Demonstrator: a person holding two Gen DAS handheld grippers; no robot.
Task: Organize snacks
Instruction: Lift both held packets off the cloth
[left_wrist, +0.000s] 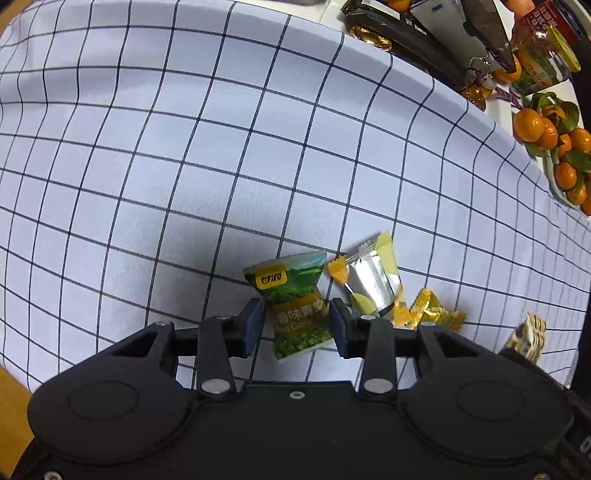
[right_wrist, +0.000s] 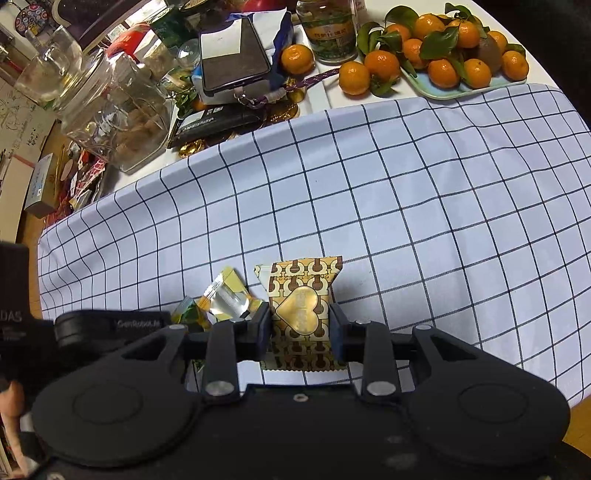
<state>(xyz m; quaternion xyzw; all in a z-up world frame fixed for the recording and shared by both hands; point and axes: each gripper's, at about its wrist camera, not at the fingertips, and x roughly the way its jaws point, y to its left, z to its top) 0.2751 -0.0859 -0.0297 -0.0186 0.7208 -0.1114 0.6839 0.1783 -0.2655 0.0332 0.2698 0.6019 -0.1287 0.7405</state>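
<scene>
My left gripper (left_wrist: 295, 323) is clamped on the green snack packet (left_wrist: 295, 302): both blue pads (left_wrist: 255, 326) press its 2 sides, and the packet stands between them above the checked tablecloth (left_wrist: 184, 147). Just right of it on the cloth lie a silver-and-yellow packet (left_wrist: 373, 277) and a small gold-wrapped candy (left_wrist: 436, 310); the silver packet overlaps the right finger in the left wrist view, so contact cannot be confirmed.

My right gripper (right_wrist: 301, 328) is clamped on the brown-and-gold packet with a heart emblem (right_wrist: 301, 306), gripped at mid-height, its serrated lower edge near the gripper body. Left of it, the silver-and-yellow packet (right_wrist: 225, 295) rests on the tablecloth (right_wrist: 406, 184).

Beyond the far edge of the cloth: a tray (right_wrist: 476, 88) of mandarins (right_wrist: 443, 72), a labelled jar (right_wrist: 332, 29), a phone (right_wrist: 232, 55) and a glass jar (right_wrist: 122, 110).
</scene>
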